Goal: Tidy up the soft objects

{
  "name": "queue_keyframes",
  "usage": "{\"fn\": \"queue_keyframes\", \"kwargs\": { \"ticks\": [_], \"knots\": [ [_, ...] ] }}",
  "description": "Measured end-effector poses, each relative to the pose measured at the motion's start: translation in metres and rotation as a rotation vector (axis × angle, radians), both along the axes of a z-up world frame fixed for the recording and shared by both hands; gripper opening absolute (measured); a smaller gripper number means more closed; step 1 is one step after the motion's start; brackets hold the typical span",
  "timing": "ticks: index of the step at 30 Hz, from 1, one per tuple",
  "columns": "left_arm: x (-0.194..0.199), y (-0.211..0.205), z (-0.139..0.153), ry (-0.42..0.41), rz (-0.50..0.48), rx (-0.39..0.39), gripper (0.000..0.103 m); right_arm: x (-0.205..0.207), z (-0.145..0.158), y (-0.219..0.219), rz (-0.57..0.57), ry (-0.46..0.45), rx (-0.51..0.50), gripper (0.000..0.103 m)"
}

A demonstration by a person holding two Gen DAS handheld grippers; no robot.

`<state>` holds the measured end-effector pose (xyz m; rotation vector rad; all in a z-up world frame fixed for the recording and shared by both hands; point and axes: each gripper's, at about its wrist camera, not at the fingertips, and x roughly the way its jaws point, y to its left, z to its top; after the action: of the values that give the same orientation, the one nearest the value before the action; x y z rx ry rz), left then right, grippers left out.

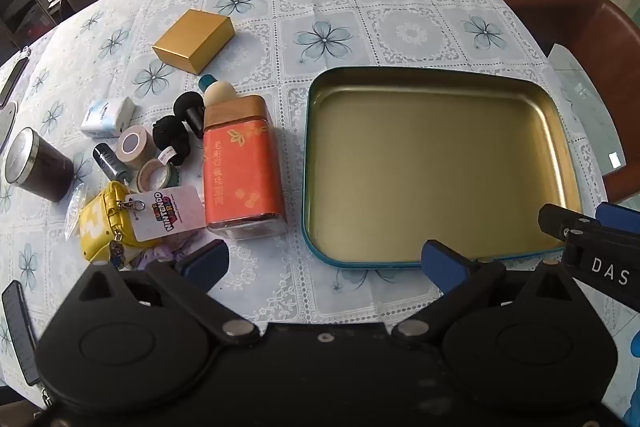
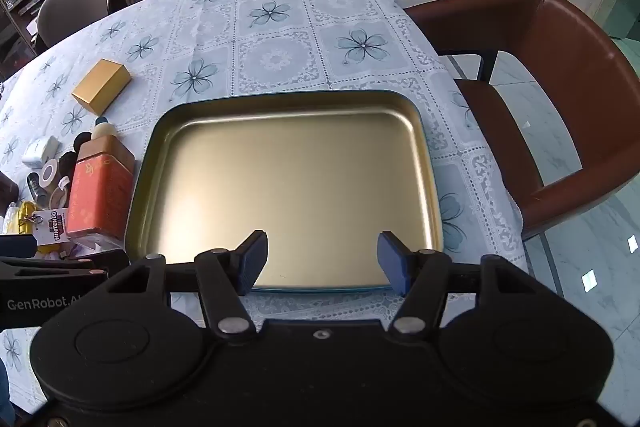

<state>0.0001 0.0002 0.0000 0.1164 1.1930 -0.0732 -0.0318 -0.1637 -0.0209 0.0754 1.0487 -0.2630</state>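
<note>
Near the table's front edge we hold our left gripper [image 1: 326, 263] and right gripper [image 2: 322, 263] spread, gripping nothing; the soft yellow pouch [image 1: 100, 223] lies left of the tin tray [image 1: 436, 255].

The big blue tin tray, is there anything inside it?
Nothing. The blue tin tray shows only its bare gold bottom. The right gripper covers a bit of its near edge.
</note>
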Motion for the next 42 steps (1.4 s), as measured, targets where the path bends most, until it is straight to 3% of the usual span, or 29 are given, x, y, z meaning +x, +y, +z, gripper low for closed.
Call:
{"fn": "queue_keyframes", "kwargs": {
  "ticks": [6,42],
  "knots": [
    [-0.001,-0.001,0.000,-0.003,0.001,0.006,0.103,0.003,0.000,-0.013,-0.009,0.020,0.039,0.059],
    [0.001,-0.004,-0.003,0.012,0.041,0.000,0.103,0.006,-0.007,-0.010,0.011,0.040,0.021,0.059]
  ]
}}
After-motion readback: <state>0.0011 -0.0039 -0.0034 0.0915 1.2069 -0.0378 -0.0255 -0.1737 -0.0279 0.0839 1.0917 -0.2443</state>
